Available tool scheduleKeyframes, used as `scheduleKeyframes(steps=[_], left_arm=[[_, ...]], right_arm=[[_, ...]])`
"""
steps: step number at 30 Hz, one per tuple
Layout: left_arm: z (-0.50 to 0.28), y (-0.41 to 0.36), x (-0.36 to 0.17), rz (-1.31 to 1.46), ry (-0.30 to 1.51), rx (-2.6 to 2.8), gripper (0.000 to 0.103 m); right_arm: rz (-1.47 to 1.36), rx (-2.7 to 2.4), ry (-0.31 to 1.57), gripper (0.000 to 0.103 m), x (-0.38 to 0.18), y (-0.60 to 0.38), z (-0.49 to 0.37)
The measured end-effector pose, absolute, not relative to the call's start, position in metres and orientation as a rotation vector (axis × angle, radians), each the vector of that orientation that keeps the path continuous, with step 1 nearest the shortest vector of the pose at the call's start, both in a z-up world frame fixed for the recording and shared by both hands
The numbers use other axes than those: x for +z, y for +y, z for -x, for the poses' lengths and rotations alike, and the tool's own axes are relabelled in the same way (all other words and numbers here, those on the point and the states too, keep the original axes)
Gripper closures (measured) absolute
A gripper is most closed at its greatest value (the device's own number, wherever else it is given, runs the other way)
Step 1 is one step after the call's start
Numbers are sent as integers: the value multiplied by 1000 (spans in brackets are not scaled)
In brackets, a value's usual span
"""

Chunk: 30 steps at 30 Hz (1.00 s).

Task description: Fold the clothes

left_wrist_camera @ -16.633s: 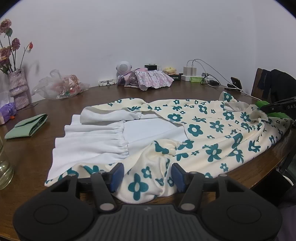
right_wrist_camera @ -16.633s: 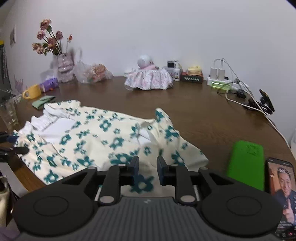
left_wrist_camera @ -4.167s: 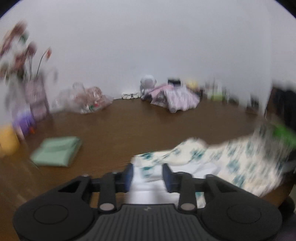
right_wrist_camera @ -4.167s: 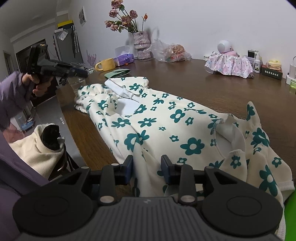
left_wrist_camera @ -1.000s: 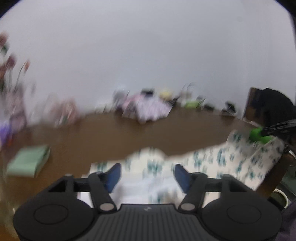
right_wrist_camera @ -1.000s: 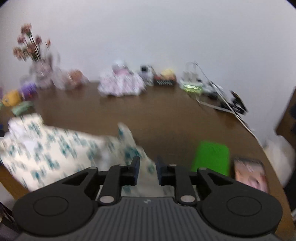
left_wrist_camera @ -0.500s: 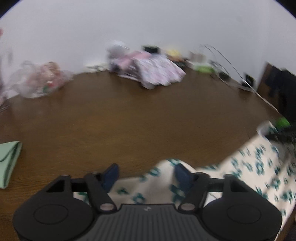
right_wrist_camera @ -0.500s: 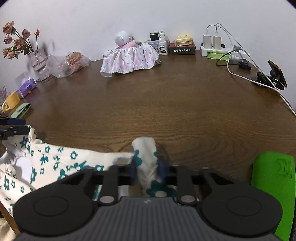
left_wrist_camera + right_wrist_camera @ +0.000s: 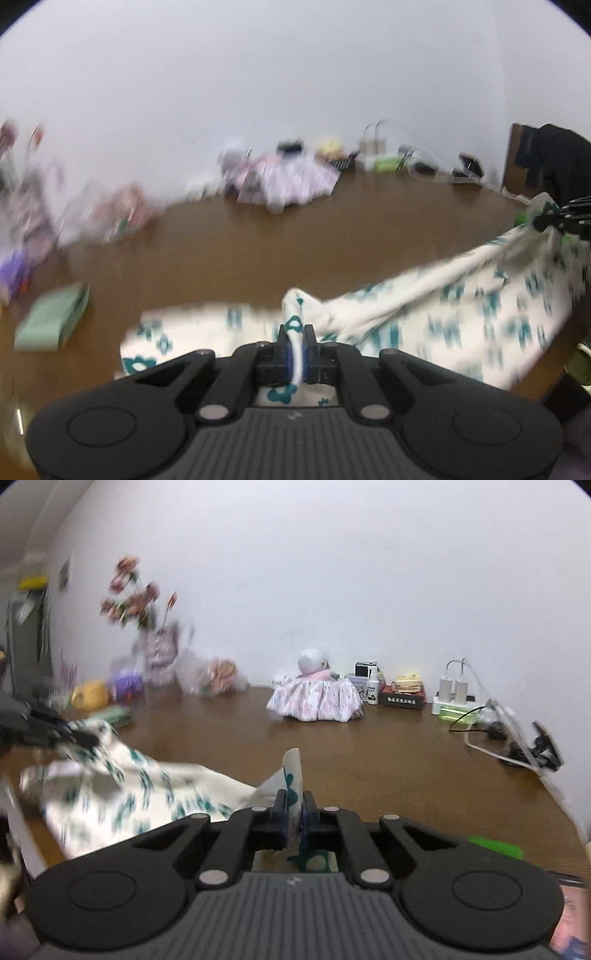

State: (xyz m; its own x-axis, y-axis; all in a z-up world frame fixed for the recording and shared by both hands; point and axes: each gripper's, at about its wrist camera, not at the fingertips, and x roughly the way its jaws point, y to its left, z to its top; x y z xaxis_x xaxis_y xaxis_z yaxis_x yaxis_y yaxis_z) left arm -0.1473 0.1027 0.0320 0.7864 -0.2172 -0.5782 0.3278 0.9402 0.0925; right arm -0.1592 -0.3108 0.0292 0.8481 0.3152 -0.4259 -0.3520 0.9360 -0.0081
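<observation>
A big brown table (image 9: 388,760) fills both views. It stands against a plain white wall (image 9: 332,572).

The flowery garment (image 9: 424,310) is the biggest thing on the table. It is cream with teal flowers. It lies near the front edge of the table and is pulled out long between the two grippers. In the right wrist view the same cloth (image 9: 140,794) sags down on the left side and looks blurry.

The left gripper (image 9: 295,349) is squeezed tight on a bunched bit of the garment. A fold of cloth sticks up between its blue pads (image 9: 284,356).

The right gripper (image 9: 294,814) is squeezed tight on another edge of the garment. A thin flap stands up out of its jaws. In the left wrist view the right gripper shows far off on the right, with cloth hanging from it.

A vase of pink flowers (image 9: 147,627) stands at the back left. A doll in a pink dress (image 9: 314,698) sits at the back by the wall. A folded green cloth (image 9: 51,317) lies left of the garment, well apart from it. A green phone (image 9: 495,845) lies near the front right. White chargers (image 9: 454,694) with wires sit at the back right.
</observation>
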Motion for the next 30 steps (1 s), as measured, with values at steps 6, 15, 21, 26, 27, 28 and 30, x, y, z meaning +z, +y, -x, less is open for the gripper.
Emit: scheduleKeyframes(steps=[6, 15, 21, 26, 27, 28, 30], left_arm=[[158, 127, 46, -132, 590, -348, 67], [104, 116, 58, -312, 587, -553, 45], [99, 111, 36, -304, 632, -582, 52], [105, 112, 22, -261, 636, -542, 47], [106, 114, 20, -242, 635, -533, 46], [107, 115, 20, -231, 632, -529, 46], [109, 113, 21, -246, 619, -524, 47]], right_arm=[[169, 494, 432, 66, 48, -321, 187], [160, 496, 593, 67, 49, -280, 119], [195, 392, 688, 100, 32, -274, 124], [232, 259, 533, 100, 50, -278, 174], [235, 259, 542, 100, 45, -279, 179], [237, 257, 561, 100, 35, -280, 182], [241, 261, 553, 99, 21, -279, 187]])
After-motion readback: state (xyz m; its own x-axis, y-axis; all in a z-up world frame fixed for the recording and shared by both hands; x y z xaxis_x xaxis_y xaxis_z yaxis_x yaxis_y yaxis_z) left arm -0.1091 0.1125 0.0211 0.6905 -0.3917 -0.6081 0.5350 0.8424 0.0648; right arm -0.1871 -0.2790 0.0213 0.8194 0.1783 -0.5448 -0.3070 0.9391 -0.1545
